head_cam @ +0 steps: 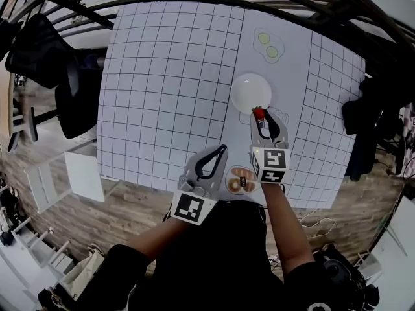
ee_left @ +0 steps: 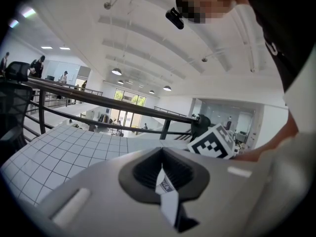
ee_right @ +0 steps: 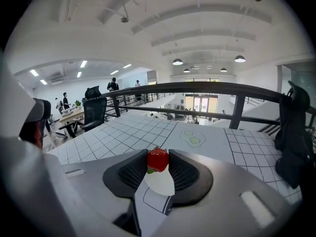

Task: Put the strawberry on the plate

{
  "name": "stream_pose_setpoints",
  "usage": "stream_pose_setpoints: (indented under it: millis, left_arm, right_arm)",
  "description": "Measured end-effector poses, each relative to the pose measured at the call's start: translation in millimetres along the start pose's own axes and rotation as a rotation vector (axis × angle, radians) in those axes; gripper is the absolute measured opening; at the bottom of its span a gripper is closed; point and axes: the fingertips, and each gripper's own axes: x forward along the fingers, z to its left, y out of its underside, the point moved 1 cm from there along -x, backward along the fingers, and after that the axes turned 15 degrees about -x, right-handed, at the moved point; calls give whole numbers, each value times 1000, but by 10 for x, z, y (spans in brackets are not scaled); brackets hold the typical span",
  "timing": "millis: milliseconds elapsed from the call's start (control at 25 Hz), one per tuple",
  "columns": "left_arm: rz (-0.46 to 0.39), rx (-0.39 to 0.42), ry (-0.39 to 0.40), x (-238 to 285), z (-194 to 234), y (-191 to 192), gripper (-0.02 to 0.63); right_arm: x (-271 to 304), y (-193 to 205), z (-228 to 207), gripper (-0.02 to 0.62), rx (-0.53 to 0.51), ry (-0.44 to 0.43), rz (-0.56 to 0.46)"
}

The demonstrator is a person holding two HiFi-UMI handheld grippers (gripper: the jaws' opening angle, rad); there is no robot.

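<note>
With the small red strawberry clamped in the right gripper at the near rim of the round white plate, I would carry it farther over the middle, lower gently, then part the jaws, while the left gripper hangs closed and empty, near left.

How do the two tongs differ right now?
The right tongs are clamped on a red strawberry; the left tongs are shut with nothing between them. The right tongs reach the near edge of the white plate; the left tongs sit back by the table edge. Both share the same grey build.
</note>
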Motion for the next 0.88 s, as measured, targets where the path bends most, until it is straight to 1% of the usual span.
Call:
stream_pose_setpoints:
  millis: [120, 520, 680, 880]
  left_arm:
    - [-1, 2, -3, 3, 24, -9, 8]
    - [-27, -26, -21, -20, 52, -66, 8]
    - [-26, -31, -40, -41, 118, -66, 8]
    - [-47, -48, -63, -89, 221, -86, 8]
  right_arm:
    - [67, 15, -18, 130, -29, -3, 6]
    - [352, 146, -54, 130, -49, -23, 52]
    - [447, 250, -73, 130, -41, -26, 80]
    - [551, 378, -94, 130, -21, -29, 107]
